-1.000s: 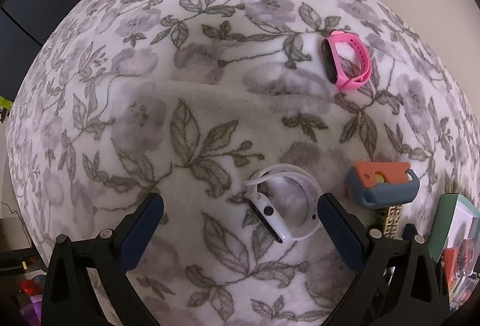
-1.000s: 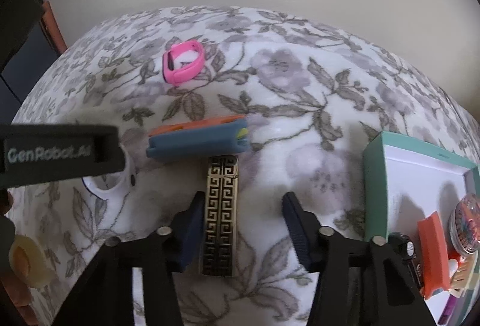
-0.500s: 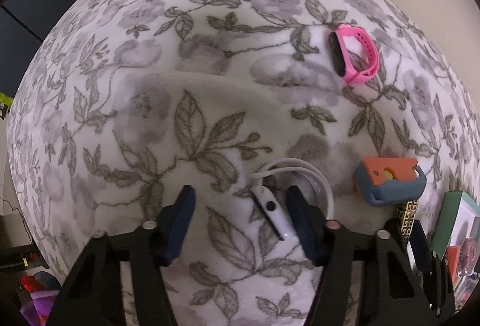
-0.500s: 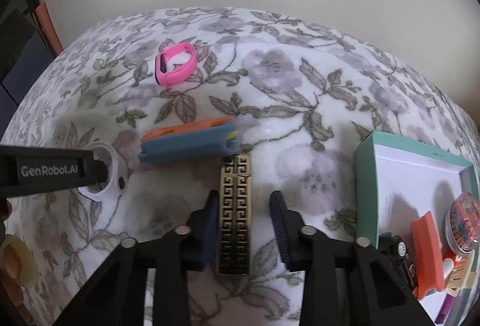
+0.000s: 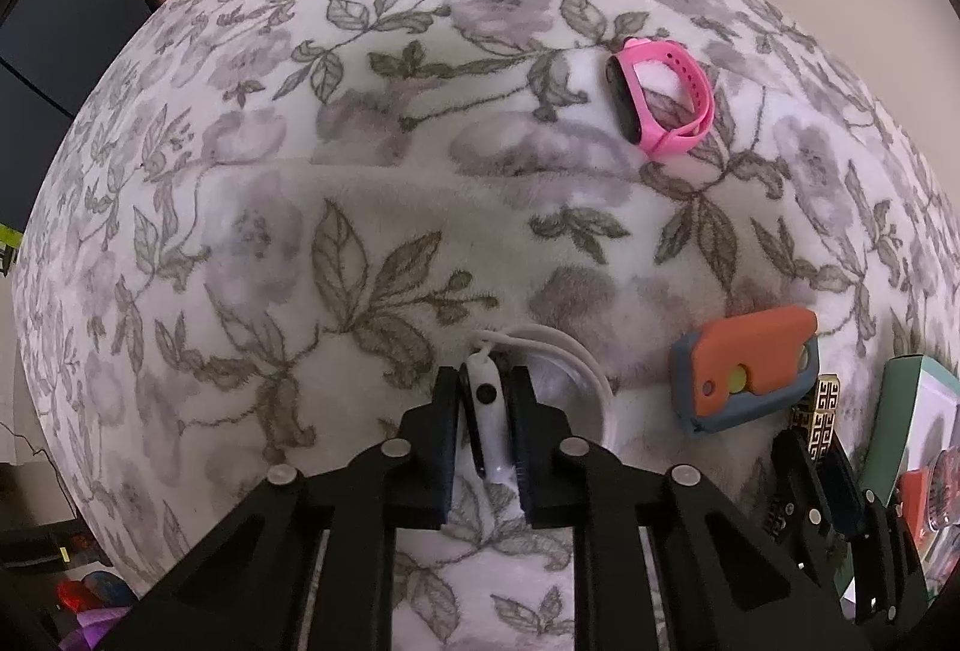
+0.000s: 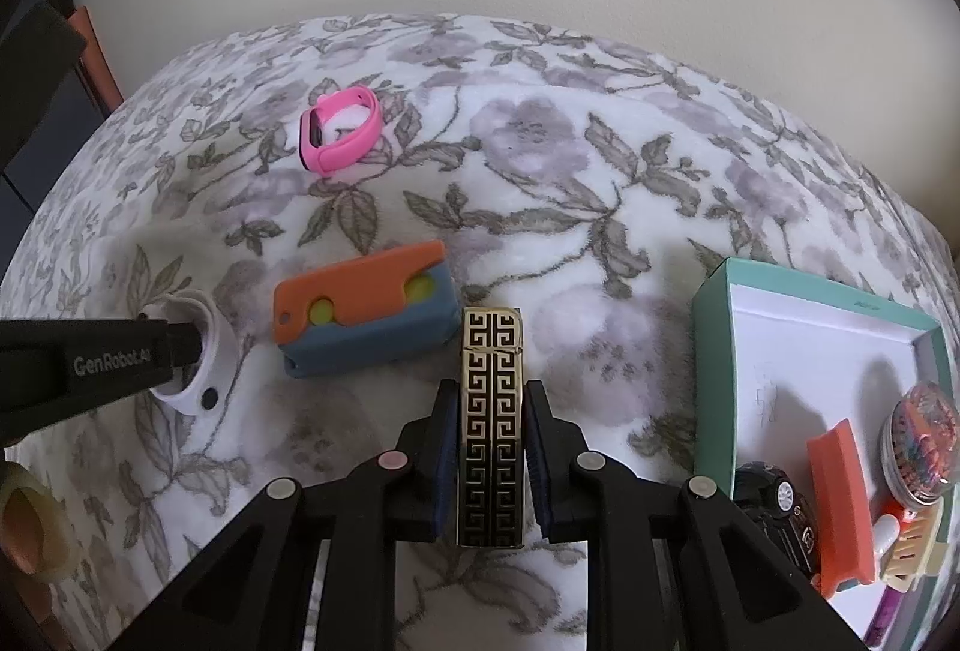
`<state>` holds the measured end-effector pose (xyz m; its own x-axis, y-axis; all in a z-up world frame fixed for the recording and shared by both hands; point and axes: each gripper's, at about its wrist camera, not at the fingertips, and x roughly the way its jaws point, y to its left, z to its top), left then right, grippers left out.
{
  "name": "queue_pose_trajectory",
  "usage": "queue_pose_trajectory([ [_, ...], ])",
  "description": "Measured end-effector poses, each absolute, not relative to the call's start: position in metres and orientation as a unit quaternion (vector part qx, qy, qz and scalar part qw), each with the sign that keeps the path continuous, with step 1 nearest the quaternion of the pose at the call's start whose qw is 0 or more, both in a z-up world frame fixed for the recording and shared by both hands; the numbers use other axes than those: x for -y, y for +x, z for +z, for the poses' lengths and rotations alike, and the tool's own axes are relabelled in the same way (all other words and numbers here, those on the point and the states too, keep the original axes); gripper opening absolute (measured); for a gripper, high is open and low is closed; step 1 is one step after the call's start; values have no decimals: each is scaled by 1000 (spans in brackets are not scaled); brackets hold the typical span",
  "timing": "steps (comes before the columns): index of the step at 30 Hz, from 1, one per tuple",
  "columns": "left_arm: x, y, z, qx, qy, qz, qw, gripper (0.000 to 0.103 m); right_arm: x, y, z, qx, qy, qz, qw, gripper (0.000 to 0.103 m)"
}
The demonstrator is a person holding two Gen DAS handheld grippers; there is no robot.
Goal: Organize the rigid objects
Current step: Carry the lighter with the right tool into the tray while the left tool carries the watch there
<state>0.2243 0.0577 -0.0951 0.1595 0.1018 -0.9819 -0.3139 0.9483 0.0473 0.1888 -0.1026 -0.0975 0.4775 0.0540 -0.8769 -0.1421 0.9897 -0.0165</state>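
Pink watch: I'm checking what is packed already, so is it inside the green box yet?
No, the pink watch lies on the flowered blanket, far from the green box.

Both views are evenly lit by soft, diffuse light, moderately bright with no glare. Shadows are faint: a soft grey band crosses the blanket (image 5: 372, 207) mid-frame, and dim patches lie inside the box (image 6: 714, 327). Fisheye distortion bulges the blanket and curves it toward black vignetted corners. Focus is fairly sharp throughout, softening slightly at the edges.
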Motion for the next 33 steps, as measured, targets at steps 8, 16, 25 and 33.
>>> queue_pose_trajectory([
  [8, -66, 223, -76, -613, -112, 139, 769, 14, 109, 188, -90, -507, -33, 55, 860, 22],
  [16, -63, 222, -32, -572, -133, 120, 801, 14, 123, 185, -60, -482, -16, 53, 874, 22],
  [25, -39, 212, 8, -535, -131, 56, 833, 14, 155, 185, -36, -472, 7, 37, 881, 22],
  [33, 8, 208, 20, -528, -114, 1, 841, 14, 210, 184, -24, -481, 52, -2, 875, 22],
])
